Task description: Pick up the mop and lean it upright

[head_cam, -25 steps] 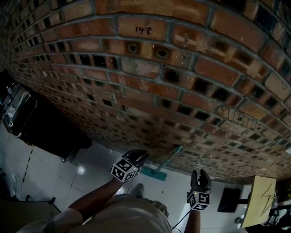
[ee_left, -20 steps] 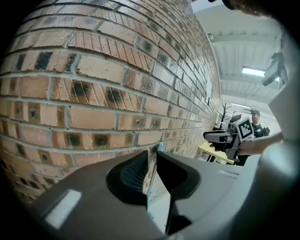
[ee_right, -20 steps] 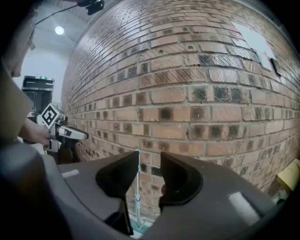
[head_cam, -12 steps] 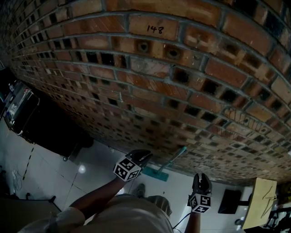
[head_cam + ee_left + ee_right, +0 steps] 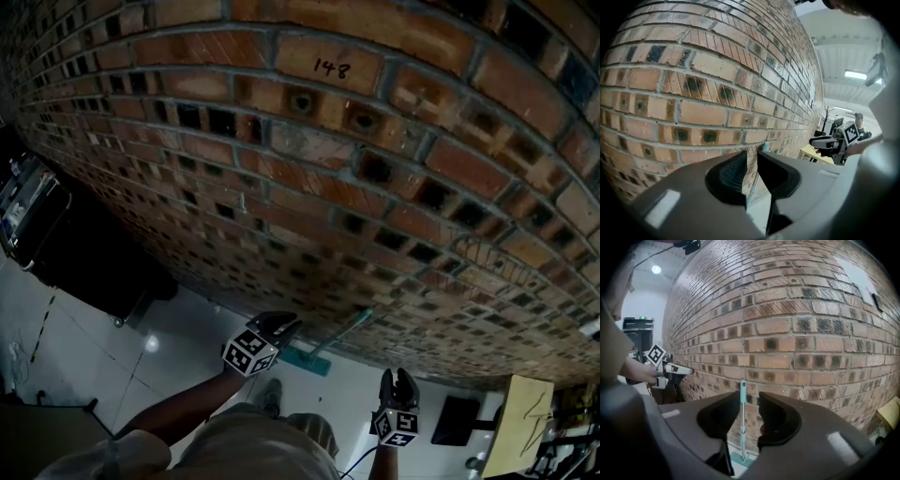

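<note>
Against the brick wall [image 5: 281, 187], upright teal mop [image 5: 742, 418]

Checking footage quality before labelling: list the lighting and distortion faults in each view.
Head view: dim overall, the fisheye bows the brick wall into an arch, and there is one glare spot on the floor. Left gripper view: well lit, black vignette at the corners, bricks stretched near the lens. Right gripper view: the mop is sharp, the ceiling lamp is blown out, the edges are dark.
</note>
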A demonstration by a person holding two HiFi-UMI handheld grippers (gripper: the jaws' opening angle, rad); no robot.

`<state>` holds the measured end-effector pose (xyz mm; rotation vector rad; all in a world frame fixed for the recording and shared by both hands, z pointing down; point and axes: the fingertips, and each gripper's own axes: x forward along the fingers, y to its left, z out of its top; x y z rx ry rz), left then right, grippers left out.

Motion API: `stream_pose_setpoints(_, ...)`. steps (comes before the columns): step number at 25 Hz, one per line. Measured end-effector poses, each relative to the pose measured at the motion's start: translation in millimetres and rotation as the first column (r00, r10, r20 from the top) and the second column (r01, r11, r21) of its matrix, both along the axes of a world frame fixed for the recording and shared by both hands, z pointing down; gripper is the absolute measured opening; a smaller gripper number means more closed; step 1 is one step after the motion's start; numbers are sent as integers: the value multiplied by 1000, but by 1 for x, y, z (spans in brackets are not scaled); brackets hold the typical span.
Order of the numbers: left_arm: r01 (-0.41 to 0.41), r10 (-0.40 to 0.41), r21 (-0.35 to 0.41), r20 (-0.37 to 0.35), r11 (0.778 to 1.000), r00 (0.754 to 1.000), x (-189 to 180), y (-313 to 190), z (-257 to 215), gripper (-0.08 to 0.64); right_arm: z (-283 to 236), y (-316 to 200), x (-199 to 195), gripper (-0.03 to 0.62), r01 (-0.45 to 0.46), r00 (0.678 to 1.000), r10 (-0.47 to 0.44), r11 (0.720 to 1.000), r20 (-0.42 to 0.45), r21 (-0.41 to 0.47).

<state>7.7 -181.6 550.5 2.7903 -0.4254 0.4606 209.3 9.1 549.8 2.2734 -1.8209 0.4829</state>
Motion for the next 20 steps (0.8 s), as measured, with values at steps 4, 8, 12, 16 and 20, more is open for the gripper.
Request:
stream_pose_setpoints(4, -36, 36, -6, 7, 999, 999, 16, 26, 4, 110, 0, 12, 8, 132, -15, 1000, 15, 1000, 7, -13)
stream_pose_setpoints(8, -39, 39, 15, 7, 999, 999, 28, 54, -1, 114, -16, 22, 7, 132, 2, 999, -3, 999, 32, 39)
stream_pose_setpoints(12, -11, 11, 14, 16, 1000, 1000, 31, 88, -12, 114, -26, 52, 8, 132, 41, 998, -45, 997, 50, 63)
stream_pose_setpoints(16, 11, -12, 29, 11, 1000, 1000, 38, 123, -32, 114, -30, 99, 22, 132, 47, 997, -50, 997, 53, 61)
stream_pose_setpoints(20, 4, -6, 64, 32, 998, 999, 45, 167, -43, 111, -37, 149, 38, 104, -5, 996, -4, 995, 92, 97)
